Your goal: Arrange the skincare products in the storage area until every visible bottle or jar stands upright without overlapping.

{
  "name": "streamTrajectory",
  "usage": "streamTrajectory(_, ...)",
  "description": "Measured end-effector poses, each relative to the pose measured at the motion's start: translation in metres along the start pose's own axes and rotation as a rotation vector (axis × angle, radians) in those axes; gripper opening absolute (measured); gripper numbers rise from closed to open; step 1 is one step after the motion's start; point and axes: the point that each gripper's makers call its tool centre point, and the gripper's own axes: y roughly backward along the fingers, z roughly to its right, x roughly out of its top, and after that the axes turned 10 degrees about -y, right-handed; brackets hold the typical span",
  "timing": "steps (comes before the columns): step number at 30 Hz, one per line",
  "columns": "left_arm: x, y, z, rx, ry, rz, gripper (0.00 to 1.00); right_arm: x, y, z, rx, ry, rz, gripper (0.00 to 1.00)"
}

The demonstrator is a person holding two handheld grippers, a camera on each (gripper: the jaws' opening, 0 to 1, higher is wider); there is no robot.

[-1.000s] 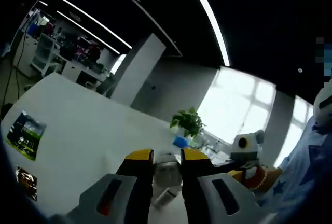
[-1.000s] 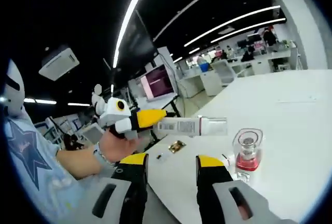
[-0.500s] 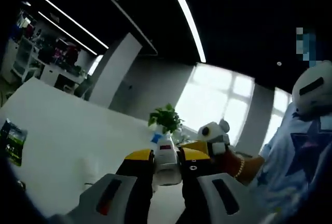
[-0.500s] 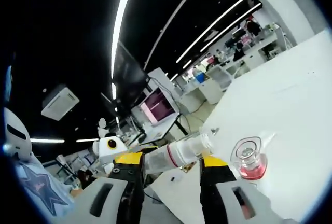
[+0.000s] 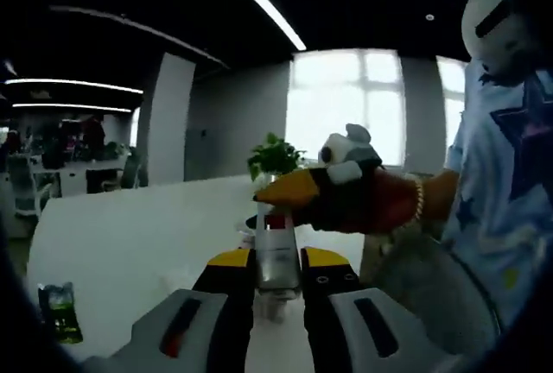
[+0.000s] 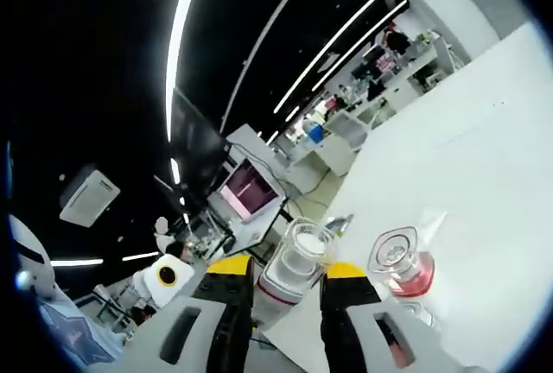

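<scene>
Both grippers closed on one clear bottle, held up off the white table.

On the far left of the left gripper view a small green bottle (image 5: 59, 311) stood on the white table (image 5: 138, 235); further right the left gripper (image 5: 277, 262) had its yellow-tipped jaws shut against a clear bottle (image 5: 276, 252) with a red band, and the right gripper (image 5: 298, 193) came in from the right — its yellow jaw touching the bottle's upper end — gripped in a person's gloved hand (image 5: 363, 200). In the right gripper view the same bottle (image 6: 294, 269) pointed its round end toward the camera, pinched between the closed-in jaws of the right gripper (image 6: 288, 274), and just to its right a clear glass bottle with pink liquid (image 6: 399, 262) stood upright on the table (image 6: 467, 166), apart from the held one.
</scene>
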Motion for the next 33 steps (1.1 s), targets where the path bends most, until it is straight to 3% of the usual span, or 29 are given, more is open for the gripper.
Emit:
streamTrajectory(6, -0.009, -0.002, 0.002, 0.019, -0.064, -0.061, 0.16, -0.006, 0.001, 0.003, -0.002, 0.017, -0.019, 0.21)
streamTrajectory(11, -0.023, -0.004, 0.001, 0.044, -0.162, -0.156, 0.17, -0.013, -0.001, 0.0, -0.009, 0.152, -0.041, 0.19)
streamTrajectory(16, -0.029, -0.005, -0.002, 0.057, -0.186, -0.186, 0.17, -0.019, -0.004, -0.008, 0.011, 0.256, -0.049, 0.17)
streamTrajectory(19, -0.034, -0.004, -0.002, 0.049, -0.124, -0.206, 0.17, -0.022, -0.005, -0.006, 0.003, 0.342, -0.076, 0.16)
streamTrajectory(24, -0.027, -0.001, -0.006, 0.051, 0.012, -0.147, 0.26, -0.034, -0.004, 0.004, -0.033, 0.514, -0.138, 0.16)
streamTrajectory(26, -0.028, 0.002, -0.009, 0.047, 0.071, -0.145, 0.29, -0.037, -0.005, 0.005, -0.034, 0.528, -0.142, 0.16)
streamTrajectory(28, -0.029, 0.005, -0.012, 0.054, 0.127, -0.152, 0.25, -0.041, -0.004, 0.009, -0.04, 0.54, -0.159, 0.16)
streamTrajectory(30, -0.02, 0.007, -0.013, 0.046, 0.192, -0.094, 0.22, -0.046, -0.003, 0.017, -0.048, 0.569, -0.191, 0.16)
streamTrajectory(31, -0.026, 0.01, -0.012, 0.032, 0.189, -0.142, 0.22, -0.044, -0.004, 0.016, -0.041, 0.559, -0.166, 0.16)
streamTrajectory(33, -0.025, 0.012, -0.015, 0.042, 0.204, -0.127, 0.25, -0.044, -0.003, 0.02, -0.048, 0.562, -0.183, 0.16)
